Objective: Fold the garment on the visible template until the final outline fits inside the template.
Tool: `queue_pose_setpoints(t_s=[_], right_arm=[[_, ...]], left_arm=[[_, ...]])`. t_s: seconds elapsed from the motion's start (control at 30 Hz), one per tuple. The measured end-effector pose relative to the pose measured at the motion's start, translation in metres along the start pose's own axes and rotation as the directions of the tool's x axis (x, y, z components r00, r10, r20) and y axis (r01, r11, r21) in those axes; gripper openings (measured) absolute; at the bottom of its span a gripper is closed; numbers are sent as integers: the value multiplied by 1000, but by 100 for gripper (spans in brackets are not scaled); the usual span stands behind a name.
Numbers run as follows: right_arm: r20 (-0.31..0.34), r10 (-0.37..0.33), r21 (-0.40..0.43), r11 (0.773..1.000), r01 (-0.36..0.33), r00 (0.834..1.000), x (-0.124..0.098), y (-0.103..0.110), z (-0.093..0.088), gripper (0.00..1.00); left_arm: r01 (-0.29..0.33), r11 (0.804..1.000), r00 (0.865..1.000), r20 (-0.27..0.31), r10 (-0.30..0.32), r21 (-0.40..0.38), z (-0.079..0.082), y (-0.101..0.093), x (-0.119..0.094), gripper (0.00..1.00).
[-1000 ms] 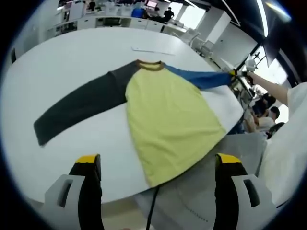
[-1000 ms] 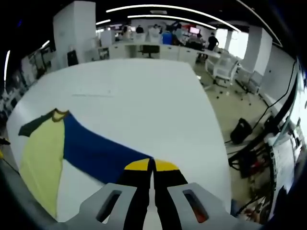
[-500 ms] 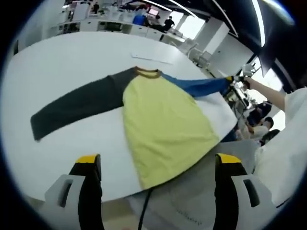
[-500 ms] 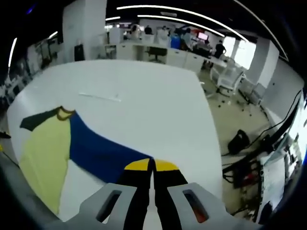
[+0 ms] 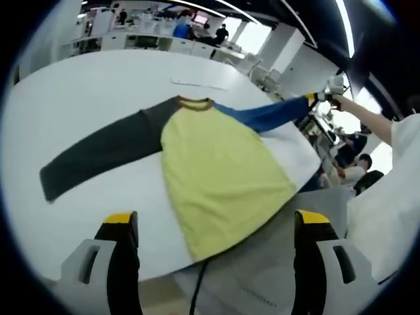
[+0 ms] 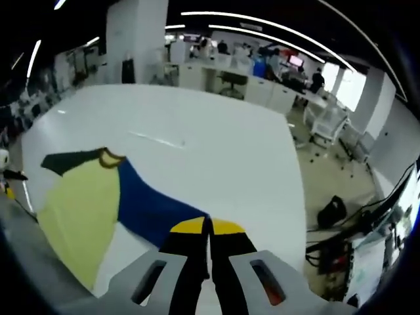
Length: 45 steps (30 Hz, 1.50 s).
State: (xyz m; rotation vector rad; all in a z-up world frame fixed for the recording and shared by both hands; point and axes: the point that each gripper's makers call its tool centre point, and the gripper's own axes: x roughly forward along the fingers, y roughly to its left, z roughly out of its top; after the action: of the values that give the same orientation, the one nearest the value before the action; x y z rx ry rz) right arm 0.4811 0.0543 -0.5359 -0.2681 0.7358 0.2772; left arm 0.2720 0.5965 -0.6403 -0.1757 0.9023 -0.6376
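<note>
A long-sleeved shirt with a yellow body [image 5: 216, 177], a dark grey sleeve [image 5: 98, 154] and a blue sleeve [image 5: 262, 115] lies spread on the white table [image 5: 85, 85], its hem at the near edge. My left gripper [image 5: 216, 223] hangs open before the hem, with nothing between its jaws. My right gripper [image 6: 209, 228] is shut on the cuff end of the blue sleeve [image 6: 154, 207], beside the yellow body [image 6: 79, 210]. In the left gripper view the right gripper [image 5: 323, 98] holds that cuff raised off the table's right side.
A thin pale strip [image 5: 197, 84] lies on the table beyond the collar, also seen as a strip [image 6: 157, 140]. A person's white sleeve [image 5: 387, 203] fills the right. Office desks, chairs [image 6: 325, 121] and people stand behind; a black bag [image 6: 331, 211] sits on the floor.
Both cameras have shifted. The right gripper stays shut on the blue cuff, which now sits a little higher and the sleeve is stretched straighter. The left gripper remains open.
</note>
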Motion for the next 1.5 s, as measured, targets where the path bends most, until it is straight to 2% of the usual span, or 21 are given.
queue_pose_setpoints(t_s=[0.2,0.33,0.6,0.73,0.87,0.97,1.2,1.33,1.5], right_arm=[[18,81,-65,995,-80,997,-12,40,32,2],[21,136,-93,987,-133,991,-13,60,45,2],[31,191,-114,976,-186,981,-9,82,63,2],[80,241,-80,969,-234,967,-13,99,78,2],[107,278,-84,959,-270,955,-17,115,89,2],[109,305,-117,949,-292,946,-20,131,94,2],[121,369,-122,927,-355,921,-18,164,105,2],[130,424,-121,904,-410,896,-17,189,113,2],[120,456,-130,888,-442,882,-8,214,116,2]], left_arm=[[1,1000,1000,11,-1,-2,-3,2,-5,96],[0,1000,1000,19,0,-4,-4,2,-7,96],[-7,1000,999,34,7,-12,-7,3,-14,96],[-11,1000,999,35,11,-10,-8,3,-16,96],[-9,1000,999,35,9,-1,-8,2,-18,96],[-6,1000,999,36,6,3,-9,-1,-18,96],[-3,1000,999,35,2,6,-14,-5,-21,96],[-7,1000,999,36,7,4,-19,-5,-26,96],[-16,1000,999,37,16,-1,-24,-5,-32,95]])
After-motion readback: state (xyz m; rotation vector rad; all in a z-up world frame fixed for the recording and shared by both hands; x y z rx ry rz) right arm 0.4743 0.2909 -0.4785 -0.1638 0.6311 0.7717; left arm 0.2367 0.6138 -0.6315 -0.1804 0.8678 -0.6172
